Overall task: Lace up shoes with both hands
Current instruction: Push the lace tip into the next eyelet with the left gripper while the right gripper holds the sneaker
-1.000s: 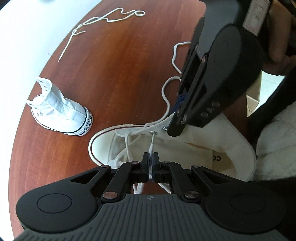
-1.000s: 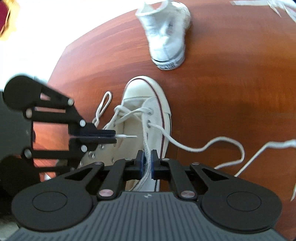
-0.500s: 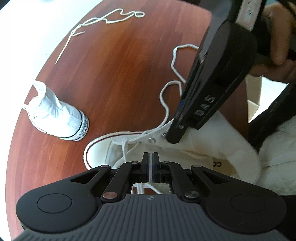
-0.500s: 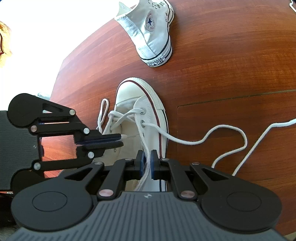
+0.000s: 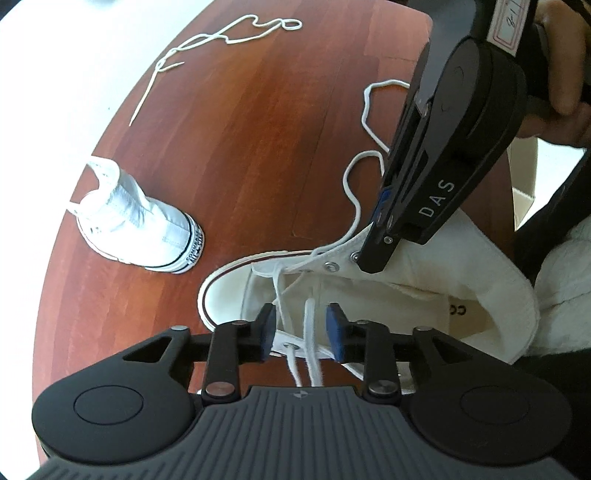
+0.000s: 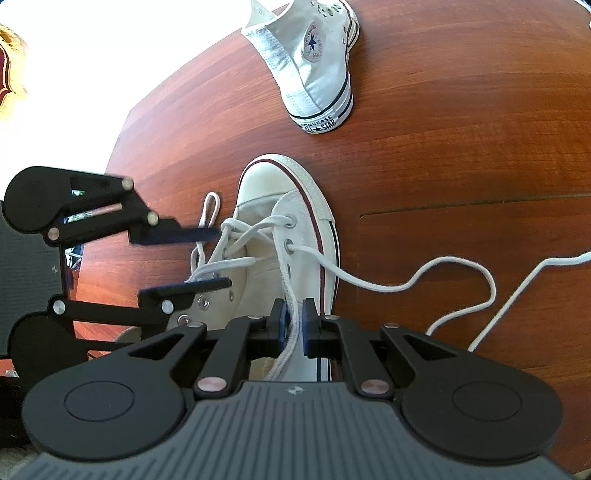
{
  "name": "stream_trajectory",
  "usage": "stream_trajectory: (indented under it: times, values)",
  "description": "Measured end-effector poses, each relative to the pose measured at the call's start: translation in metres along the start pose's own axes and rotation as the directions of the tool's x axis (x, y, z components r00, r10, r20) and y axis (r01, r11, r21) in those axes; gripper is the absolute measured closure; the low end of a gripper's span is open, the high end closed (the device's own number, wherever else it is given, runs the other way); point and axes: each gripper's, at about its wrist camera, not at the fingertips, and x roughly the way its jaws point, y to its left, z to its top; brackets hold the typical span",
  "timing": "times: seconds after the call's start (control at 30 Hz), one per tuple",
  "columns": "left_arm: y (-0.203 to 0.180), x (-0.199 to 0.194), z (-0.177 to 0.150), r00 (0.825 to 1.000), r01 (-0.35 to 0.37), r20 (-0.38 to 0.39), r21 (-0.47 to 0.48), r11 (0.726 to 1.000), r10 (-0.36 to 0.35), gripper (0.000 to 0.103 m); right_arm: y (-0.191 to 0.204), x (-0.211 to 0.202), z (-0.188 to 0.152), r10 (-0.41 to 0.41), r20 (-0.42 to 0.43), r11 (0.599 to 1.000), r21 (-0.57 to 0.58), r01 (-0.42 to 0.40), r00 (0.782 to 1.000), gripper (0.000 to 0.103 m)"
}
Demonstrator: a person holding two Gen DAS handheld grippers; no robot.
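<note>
A cream high-top shoe (image 5: 369, 295) (image 6: 266, 206) lies on the red-brown table (image 5: 240, 147), toe away from me. My left gripper (image 5: 301, 328) (image 6: 218, 258) hovers over its near eyelet row with jaws opening. The white lace end (image 5: 308, 332) stands between the pads, touching neither. My right gripper (image 6: 293, 325) (image 5: 369, 258) is shut on the far eyelet flap (image 6: 284, 269), and its jaws are starting to ease open. The lace's long free end (image 6: 406, 284) (image 5: 358, 184) trails off across the table.
A second white high-top (image 5: 140, 225) (image 6: 314, 74) lies on its side farther out. A loose lace (image 5: 229, 33) lies near the table's far edge. A hand (image 5: 561, 74) holds the right gripper. White fluffy cloth (image 5: 565, 266) sits by the shoe's heel.
My left gripper's jaws have gone from shut on the lace tip to apart, letting it go. The right gripper keeps its hold on the flap.
</note>
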Motion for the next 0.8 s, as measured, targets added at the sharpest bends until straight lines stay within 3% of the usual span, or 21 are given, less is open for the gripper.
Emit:
stream_trajectory:
  times: [0.23, 0.3, 0.37, 0.8]
  values:
    - [-0.005, 0.017, 0.004, 0.998, 0.017, -0.059, 0.078, 0.997, -0.013, 0.075, -0.010, 0.000, -0.003, -0.003, -0.002, 1.000, -0.005, 0.003, 1.000, 0.093]
    - [-0.003, 0.020, 0.005, 0.997, 0.028, -0.069, 0.078, 0.997, -0.022, 0.090, -0.005, 0.001, -0.001, -0.004, -0.002, 1.000, -0.004, 0.004, 1.000, 0.093]
    - [-0.002, 0.023, 0.006, 0.996, 0.039, -0.077, 0.072, 0.997, -0.034, 0.096, 0.005, 0.007, 0.004, -0.006, -0.003, 1.000, 0.000, 0.006, 1.000, 0.093]
    - [-0.006, 0.004, 0.006, 0.998, 0.061, 0.023, 0.051, 0.997, -0.062, 0.098, -0.025, 0.029, -0.009, -0.014, 0.005, 1.000, 0.005, 0.014, 1.000, 0.091]
